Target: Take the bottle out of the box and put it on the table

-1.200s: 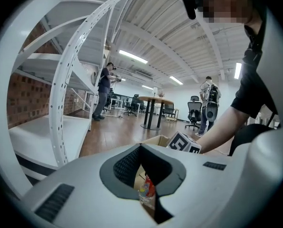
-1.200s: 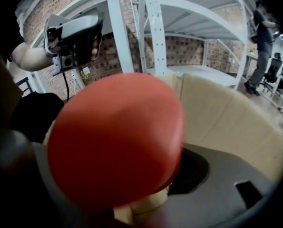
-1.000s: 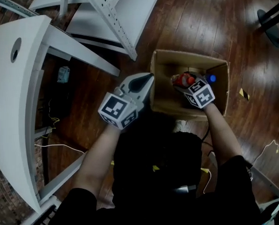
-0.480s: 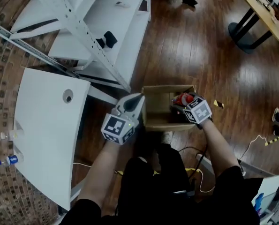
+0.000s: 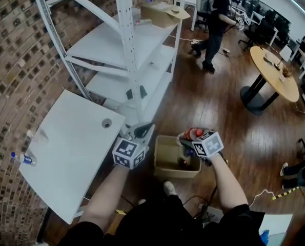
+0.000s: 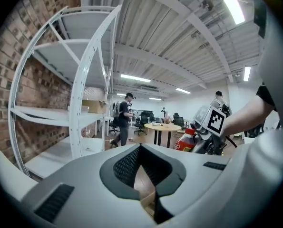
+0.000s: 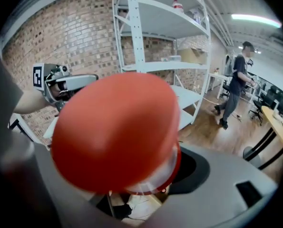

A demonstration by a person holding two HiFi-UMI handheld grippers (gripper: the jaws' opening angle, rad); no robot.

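Red-capped bottle (image 7: 115,132) sits clamped between the right gripper's (image 5: 190,140) wide jaws; left gripper's (image 6: 140,148) jaws meet at their tips, empty.

left gripper (image 5: 145,129): jaws together, empty, pointing level | right gripper (image 5: 188,140): tilted down, clamped on bottle (image 5: 196,133) | forearms (image 5: 108,188): both bare, stretched forward, apart

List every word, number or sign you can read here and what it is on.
No text can be read.
Bottle in the right gripper: white print on its red label, too blurred.
Small bottle on the white table: blue label, too small.
Left gripper cube and right gripper cube: black-and-white square patterns, no letters.
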